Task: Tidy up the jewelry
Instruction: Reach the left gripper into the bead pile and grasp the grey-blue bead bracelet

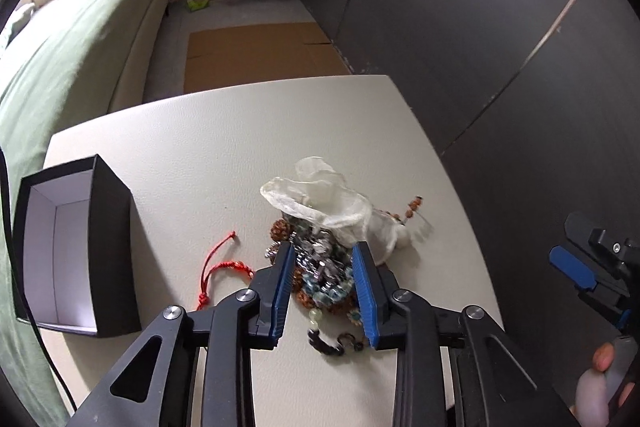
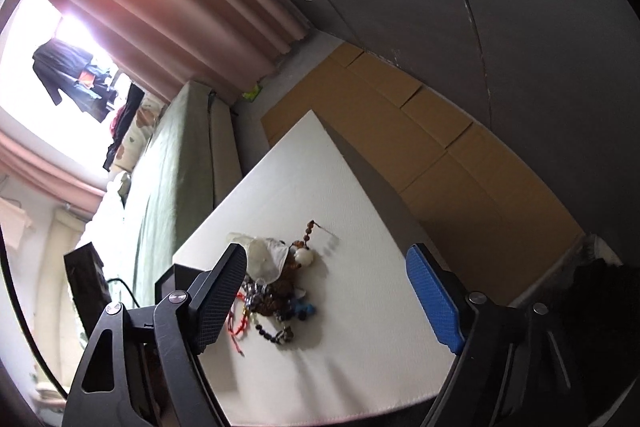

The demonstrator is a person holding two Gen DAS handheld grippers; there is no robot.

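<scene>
Jewelry heap bracketed by left gripper, jaws partly closed around the tangled beads, pads seemingly just short of pressing; grip not certain. Just beyond the tips, sheer white pouch slumped on the heap; red cord trailing off to the left. Farther left, black box standing open and bare inside. Off to the right, right gripper spread wide, holding nothing, aimed at the same heap. On the white table, everything still unsorted; nothing boxed yet.
</scene>
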